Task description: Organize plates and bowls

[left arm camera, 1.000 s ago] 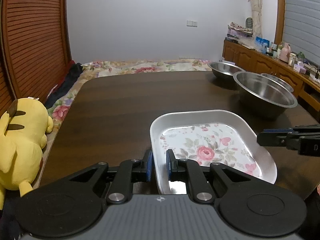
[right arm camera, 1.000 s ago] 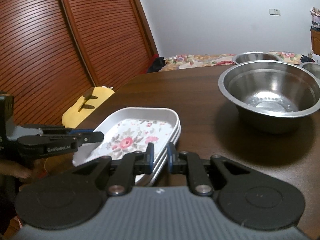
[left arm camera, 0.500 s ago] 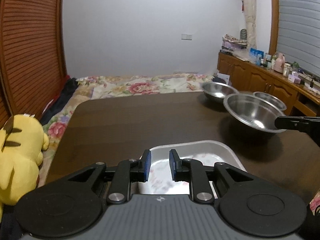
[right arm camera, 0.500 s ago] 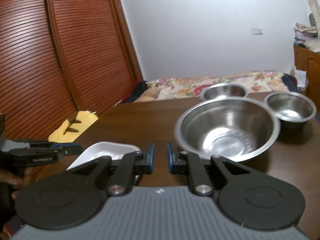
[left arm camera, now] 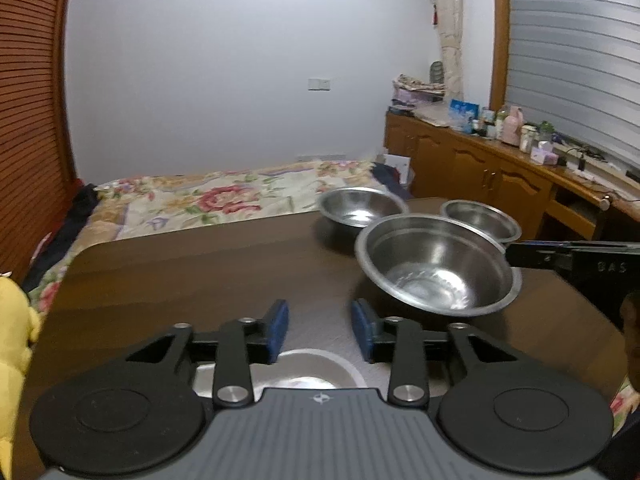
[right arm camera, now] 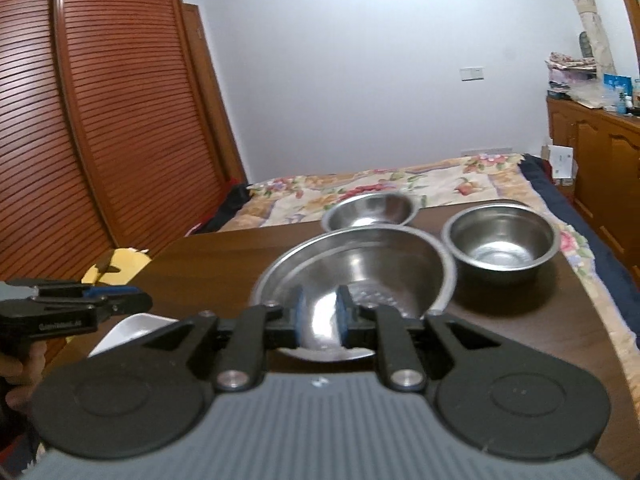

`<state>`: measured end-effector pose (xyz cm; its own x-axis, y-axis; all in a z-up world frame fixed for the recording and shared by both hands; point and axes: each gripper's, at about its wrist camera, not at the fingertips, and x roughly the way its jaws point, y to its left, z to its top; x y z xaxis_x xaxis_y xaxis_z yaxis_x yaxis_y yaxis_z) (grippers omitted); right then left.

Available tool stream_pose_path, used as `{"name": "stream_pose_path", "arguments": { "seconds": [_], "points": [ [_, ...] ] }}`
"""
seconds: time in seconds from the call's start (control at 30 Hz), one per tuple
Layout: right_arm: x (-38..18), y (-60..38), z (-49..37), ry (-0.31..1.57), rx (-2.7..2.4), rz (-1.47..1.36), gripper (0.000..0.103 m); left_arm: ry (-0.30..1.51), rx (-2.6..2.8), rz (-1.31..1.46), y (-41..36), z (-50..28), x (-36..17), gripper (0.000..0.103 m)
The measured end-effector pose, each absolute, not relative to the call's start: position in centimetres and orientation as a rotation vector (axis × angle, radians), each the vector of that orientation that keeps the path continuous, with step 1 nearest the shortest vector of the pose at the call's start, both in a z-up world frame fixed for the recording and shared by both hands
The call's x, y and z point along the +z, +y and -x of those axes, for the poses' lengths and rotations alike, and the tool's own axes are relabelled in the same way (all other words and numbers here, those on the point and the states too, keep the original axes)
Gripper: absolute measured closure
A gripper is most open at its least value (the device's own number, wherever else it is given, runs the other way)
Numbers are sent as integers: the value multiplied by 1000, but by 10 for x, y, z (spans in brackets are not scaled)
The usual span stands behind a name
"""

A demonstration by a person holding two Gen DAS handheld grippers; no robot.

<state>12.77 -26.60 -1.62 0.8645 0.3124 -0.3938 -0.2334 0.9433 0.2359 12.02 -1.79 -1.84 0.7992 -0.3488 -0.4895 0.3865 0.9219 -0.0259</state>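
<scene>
Left wrist: left tool (left arm camera: 320, 330) opening, tilted downward

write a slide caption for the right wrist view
Right claw opening toward the near rim of the large steel bowl, two smaller bowls behind it on the wooden table.

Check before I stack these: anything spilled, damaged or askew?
Nothing spilled or damaged. The large stainless steel bowl looks slightly slanted beside two level smaller steel bowls on the dark wooden table; possibly just lens distortion.
</scene>
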Motion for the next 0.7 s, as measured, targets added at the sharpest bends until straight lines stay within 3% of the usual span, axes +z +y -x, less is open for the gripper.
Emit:
{"name": "stream_pose_path", "arguments": {
  "seconds": [0.03,0.13,0.27,0.7],
  "points": [
    [-17,-268,-129,438,278,-185,71,510,-404,-76,-23,-123,-19,63],
    [-20,-274,-135,426,240,-182,70,507,-420,-76,-34,-126,-18,55],
    [-26,-284,-142,424,210,-189,59,503,-440,-77,-47,-133,-18,52],
    [-42,-307,-164,462,176,-156,58,557,-449,-64,-75,-165,-34,52]
  ]
}}
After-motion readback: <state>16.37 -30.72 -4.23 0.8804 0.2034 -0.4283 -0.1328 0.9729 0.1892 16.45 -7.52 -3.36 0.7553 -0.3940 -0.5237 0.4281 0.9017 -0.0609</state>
